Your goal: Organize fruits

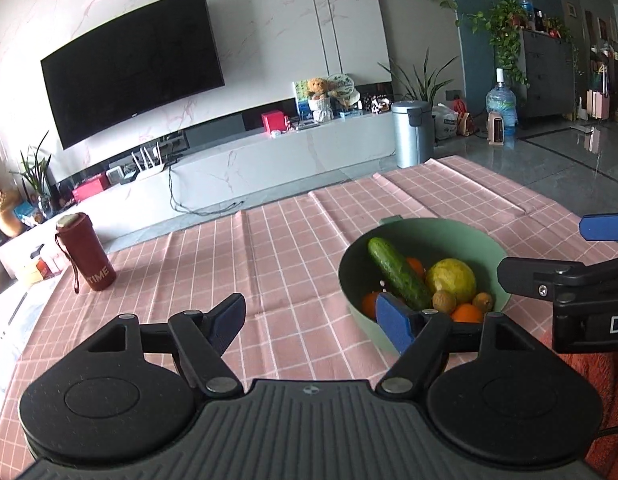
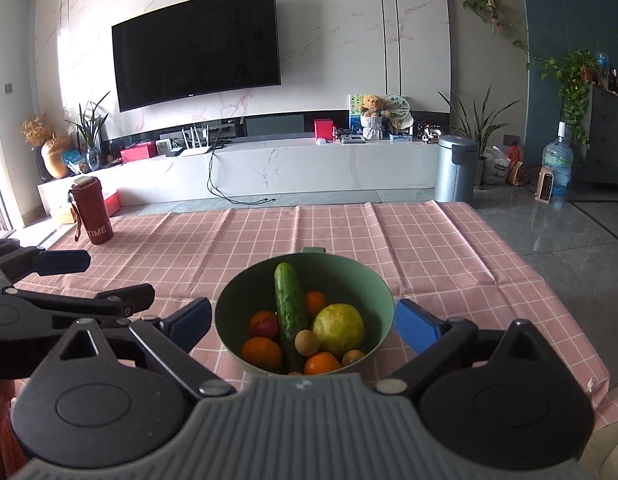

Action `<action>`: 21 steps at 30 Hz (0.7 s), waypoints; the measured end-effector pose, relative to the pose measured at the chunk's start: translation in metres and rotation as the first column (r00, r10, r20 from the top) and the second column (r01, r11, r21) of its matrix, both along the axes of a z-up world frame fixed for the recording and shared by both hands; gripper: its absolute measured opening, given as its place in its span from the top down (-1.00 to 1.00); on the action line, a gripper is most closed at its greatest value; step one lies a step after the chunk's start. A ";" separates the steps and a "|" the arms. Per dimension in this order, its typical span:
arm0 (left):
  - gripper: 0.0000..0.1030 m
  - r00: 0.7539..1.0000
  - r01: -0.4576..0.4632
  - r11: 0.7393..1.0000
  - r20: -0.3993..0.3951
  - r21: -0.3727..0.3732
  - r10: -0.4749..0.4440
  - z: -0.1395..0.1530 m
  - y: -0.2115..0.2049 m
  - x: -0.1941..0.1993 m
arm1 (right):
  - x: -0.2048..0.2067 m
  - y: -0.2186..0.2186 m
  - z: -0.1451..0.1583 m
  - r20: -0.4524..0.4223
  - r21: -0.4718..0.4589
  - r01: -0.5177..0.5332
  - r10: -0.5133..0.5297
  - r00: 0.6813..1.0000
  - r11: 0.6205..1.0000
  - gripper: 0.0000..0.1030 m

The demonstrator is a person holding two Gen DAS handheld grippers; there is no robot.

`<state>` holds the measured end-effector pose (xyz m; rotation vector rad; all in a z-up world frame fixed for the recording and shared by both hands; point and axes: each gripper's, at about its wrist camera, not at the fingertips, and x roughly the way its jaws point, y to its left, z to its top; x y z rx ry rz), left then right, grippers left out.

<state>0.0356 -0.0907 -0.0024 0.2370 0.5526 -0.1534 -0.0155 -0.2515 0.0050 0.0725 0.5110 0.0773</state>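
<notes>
Bowl: green bowl (image 2: 383,300) sits on the pink checked tablecloth (image 2: 349,232) near the table's front edge, close to both tools, probably so each can reach in without stretching.
Contents: cucumber (image 2: 289,312) lies lengthwise across the pile, one end propped near the far rim; a large yellow-green fruit (image 2: 339,329) rests beside it on the right. Oranges (image 2: 261,353) fill the gaps, with a red fruit (image 2: 269,329) tucked at the cucumber's left and small brown fruits (image 2: 307,342) toward the front.
Left gripper (image 1: 313,318): jaws spread wide, nothing between them. Its blue right finger (image 1: 393,320) overlaps the bowl's near-left rim in the left wrist view; whether it touches cannot be told. It hangs to the left of the bowl over bare cloth.
Right gripper (image 2: 305,326): jaws wide apart and empty, straddling the bowl in its own view, one finger (image 2: 415,326) at either side, tilted down toward the fruit. That framing suggests it is the tool lined up to pick.
Stage: every fruit is inside the bowl and nothing is laid out on the cloth, so sorting looks barely begun.
Likely reason for the wide jaws: the cucumber and the big fruit on top need a broad opening.
Bottle: red bottle (image 2: 92,212) stands upright at the far left corner, well apart from the bowl.
Risk: lifting the cucumber could roll the small fruits.
</notes>
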 end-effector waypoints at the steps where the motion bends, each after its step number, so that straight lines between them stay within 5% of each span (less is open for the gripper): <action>1: -0.78 1.000 -0.011 1.000 -0.015 -0.006 0.011 -0.005 0.002 0.001 | 0.002 0.000 -0.003 -0.010 0.004 0.002 -0.002 1.000 1.000 -0.83; 21: -0.79 0.978 -0.098 0.994 -0.187 -0.040 0.089 -0.042 0.022 0.008 | 0.019 0.008 -0.038 -0.087 -0.004 -0.016 0.015 0.996 1.000 -0.86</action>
